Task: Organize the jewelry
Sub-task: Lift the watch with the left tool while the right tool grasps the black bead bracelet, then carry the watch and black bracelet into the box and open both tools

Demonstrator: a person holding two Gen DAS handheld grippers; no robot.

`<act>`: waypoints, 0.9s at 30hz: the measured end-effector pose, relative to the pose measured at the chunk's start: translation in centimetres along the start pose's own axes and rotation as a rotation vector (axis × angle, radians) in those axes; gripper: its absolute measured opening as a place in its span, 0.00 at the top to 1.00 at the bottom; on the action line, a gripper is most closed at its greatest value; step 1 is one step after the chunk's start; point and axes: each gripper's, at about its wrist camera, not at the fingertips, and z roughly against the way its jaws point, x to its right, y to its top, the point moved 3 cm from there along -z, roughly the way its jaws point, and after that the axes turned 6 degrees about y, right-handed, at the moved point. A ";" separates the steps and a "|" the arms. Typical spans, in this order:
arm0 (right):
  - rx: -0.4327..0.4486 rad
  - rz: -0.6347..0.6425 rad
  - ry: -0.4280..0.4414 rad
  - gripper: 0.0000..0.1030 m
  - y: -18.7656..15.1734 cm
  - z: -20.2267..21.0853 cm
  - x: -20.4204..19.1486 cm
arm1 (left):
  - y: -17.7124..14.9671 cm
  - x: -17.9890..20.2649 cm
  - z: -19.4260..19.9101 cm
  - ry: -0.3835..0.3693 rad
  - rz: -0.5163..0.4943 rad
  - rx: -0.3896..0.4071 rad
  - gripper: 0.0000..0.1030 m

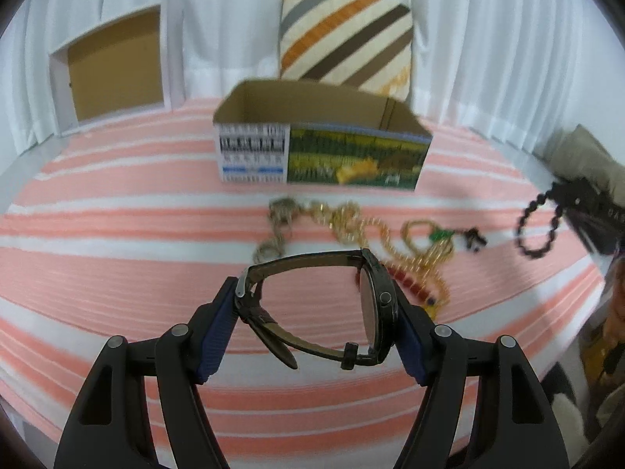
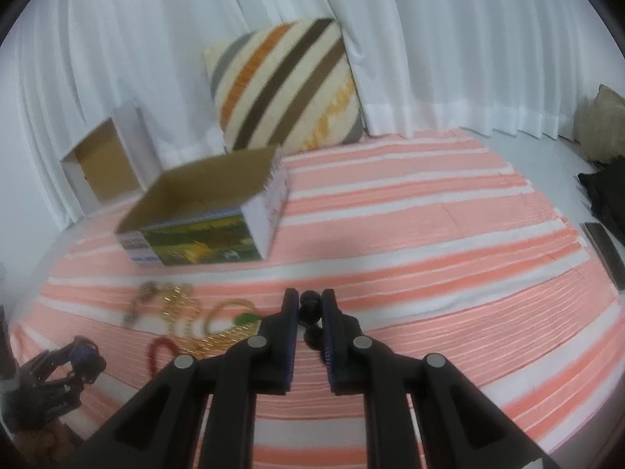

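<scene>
My left gripper (image 1: pixel 318 306) is shut on a black wristwatch (image 1: pixel 377 305), its looped strap spanning the gap between the blue pads, lifted above the striped cloth. Beyond it lies a tangle of gold chains (image 1: pixel 351 221), a red bead strand (image 1: pixel 410 285) and a silver-toned piece (image 1: pixel 279 215). The open cardboard box (image 1: pixel 320 140) stands behind them. My right gripper (image 2: pixel 310 305) is shut on a black bead bracelet (image 2: pixel 310 312); in the left wrist view that bracelet (image 1: pixel 535 226) dangles from it at the far right. The gold chains (image 2: pixel 183 305) and the box (image 2: pixel 211 219) lie to its left.
A pink-and-white striped cloth (image 1: pixel 117 242) covers the surface. A striped cushion (image 1: pixel 343 39) leans on white curtains behind the box. An empty white-edged box lid (image 1: pixel 117 66) stands at the back left. Dark items (image 2: pixel 605 195) sit at the right edge.
</scene>
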 end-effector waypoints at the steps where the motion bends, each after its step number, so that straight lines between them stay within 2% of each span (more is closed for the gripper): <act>1: 0.003 0.003 0.009 0.88 0.0 0.2 -0.3 | 0.4 0.0 0.5 -0.003 -0.001 0.008 0.29; 9: 0.023 0.035 0.098 0.88 0.7 1.4 -3.9 | 1.6 -0.5 2.3 0.000 0.008 0.016 0.29; 15: 0.019 0.063 0.148 0.88 1.8 1.1 -5.9 | 4.0 -0.7 2.6 -0.011 0.017 0.020 0.29; 21: 0.022 0.101 0.199 0.88 4.3 -0.2 -8.3 | 9.5 -1.7 1.9 -0.034 0.041 0.046 0.29; 27: 0.070 0.151 0.232 0.88 9.5 -2.7 -11.1 | 15.9 -2.4 -0.5 -0.021 0.047 0.081 0.29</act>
